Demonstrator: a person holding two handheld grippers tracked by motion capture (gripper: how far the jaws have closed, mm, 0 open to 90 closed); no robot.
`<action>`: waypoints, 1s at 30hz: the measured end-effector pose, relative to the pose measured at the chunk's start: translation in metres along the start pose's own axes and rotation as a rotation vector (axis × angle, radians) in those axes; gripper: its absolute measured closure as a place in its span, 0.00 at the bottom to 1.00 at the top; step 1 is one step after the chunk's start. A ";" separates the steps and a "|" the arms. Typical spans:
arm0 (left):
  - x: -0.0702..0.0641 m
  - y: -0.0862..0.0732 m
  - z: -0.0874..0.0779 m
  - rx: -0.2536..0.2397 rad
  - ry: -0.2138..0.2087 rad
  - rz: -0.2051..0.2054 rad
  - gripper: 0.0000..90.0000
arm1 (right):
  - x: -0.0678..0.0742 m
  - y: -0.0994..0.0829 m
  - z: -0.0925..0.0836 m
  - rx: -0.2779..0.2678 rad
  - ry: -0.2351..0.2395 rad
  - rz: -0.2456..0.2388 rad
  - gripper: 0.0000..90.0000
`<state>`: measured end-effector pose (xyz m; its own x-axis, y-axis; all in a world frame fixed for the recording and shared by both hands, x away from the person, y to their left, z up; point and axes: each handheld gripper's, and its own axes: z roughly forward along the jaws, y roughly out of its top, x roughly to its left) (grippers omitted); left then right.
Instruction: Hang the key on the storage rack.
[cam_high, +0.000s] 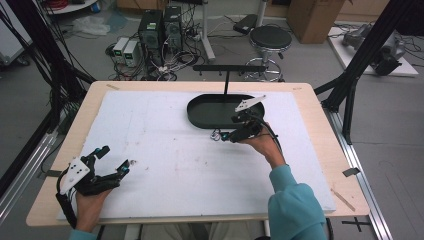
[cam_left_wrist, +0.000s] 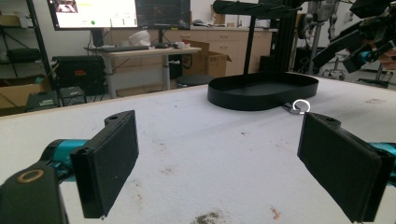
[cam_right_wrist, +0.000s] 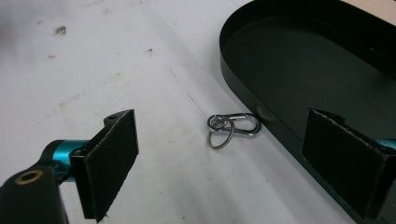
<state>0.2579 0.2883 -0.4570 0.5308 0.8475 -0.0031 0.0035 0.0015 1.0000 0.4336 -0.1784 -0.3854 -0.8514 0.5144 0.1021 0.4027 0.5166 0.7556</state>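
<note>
Your right claw (cam_right_wrist: 224, 163) hung over the worktop (cam_high: 165, 150) with its jaws spread wide and nothing between them, apparently lined up to straddle the small metal carabiner (cam_right_wrist: 233, 128) with its ring. That carabiner lay flat on the white surface, just beside the near wall of the black oval tray (cam_right_wrist: 327, 70), seemingly touching it, so one jaw stood over the tray's rim. Your left claw (cam_high: 115, 160) rested low near your edge of the worktop, jaws also wide apart and empty, well away from the tray, probably waiting. I counted one carabiner with two rings, one tray, and one black T-shaped stand (cam_high: 227, 70) rising behind it.
</note>
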 end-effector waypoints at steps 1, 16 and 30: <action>0.000 0.000 0.000 0.001 -0.001 0.000 0.14 | 0.000 0.000 0.000 0.000 0.000 0.000 0.12; 0.000 0.000 0.000 0.002 -0.003 0.000 0.14 | -0.005 0.000 0.032 0.138 -0.012 0.006 0.19; 0.001 0.000 0.000 0.002 -0.004 -0.003 0.14 | -0.007 -0.003 0.046 0.208 -0.020 0.007 0.50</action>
<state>0.2582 0.2889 -0.4568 0.5345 0.8451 -0.0061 0.0070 0.0028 1.0000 0.4541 -0.1520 -0.4183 -0.8426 0.5305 0.0926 0.4709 0.6425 0.6045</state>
